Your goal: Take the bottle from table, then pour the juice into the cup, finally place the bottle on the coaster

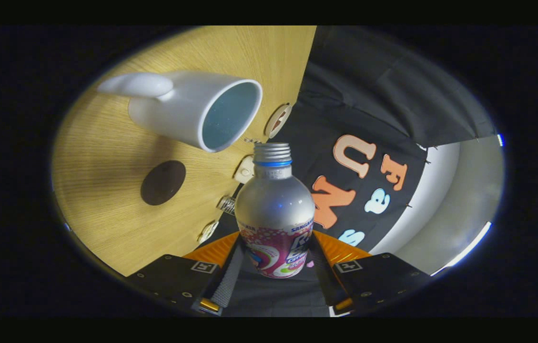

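— Pale wood-grain tabletop (106, 157) takes up the side left of the claw, tilted steeply in the gripper view; black cloth wall hangs behind it on the other side. What's on the wood?

— White cup (187, 107) with a pale blue inside, handle pointing away from the bottle, mouth turned toward it. Near the cup, a dark round coaster (163, 182) lies flat on the wood, apart from the cup. A few small tags (278, 120) sit along the tabletop's far edge.

— And the bottle?

— Bottle (274, 216) stands between the two fingers, reaching out ahead of them. Silver upper body, pink patterned label lower down, threaded neck with a blue ring, no cap on it. Its mouth is close to the cup's rim but not touching it.

— Claw state?

— Claw (276, 267) is clamped on the bottle: both fingers press against the labelled lower part, one at each side.

— Any liquid visible?

— Cannot tell. No stream shows between the bottle's mouth and the cup, and the cup's inside looks evenly pale blue.
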A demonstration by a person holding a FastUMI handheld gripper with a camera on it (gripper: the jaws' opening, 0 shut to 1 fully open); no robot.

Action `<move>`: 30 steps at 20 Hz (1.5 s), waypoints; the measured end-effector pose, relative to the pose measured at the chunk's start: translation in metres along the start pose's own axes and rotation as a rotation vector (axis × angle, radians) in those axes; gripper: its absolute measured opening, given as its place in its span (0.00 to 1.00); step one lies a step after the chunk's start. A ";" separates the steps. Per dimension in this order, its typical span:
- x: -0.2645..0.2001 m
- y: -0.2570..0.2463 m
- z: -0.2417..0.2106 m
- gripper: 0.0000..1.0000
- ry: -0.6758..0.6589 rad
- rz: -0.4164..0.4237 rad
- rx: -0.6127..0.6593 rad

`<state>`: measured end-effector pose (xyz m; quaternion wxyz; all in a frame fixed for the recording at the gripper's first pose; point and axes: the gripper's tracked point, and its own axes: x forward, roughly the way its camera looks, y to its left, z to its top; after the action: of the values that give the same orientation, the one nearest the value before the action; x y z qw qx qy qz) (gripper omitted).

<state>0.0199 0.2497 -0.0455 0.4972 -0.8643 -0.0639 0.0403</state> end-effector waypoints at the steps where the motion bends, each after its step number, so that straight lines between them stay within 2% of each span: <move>1: 0.001 0.000 0.000 0.74 -0.003 -0.001 -0.004; 23: 0.003 -0.012 0.002 0.74 -0.029 -0.047 -0.099; 30: 0.004 -0.014 0.001 0.74 -0.027 -0.040 -0.095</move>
<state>0.0230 0.2578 -0.0336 0.4554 -0.8849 -0.0900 0.0390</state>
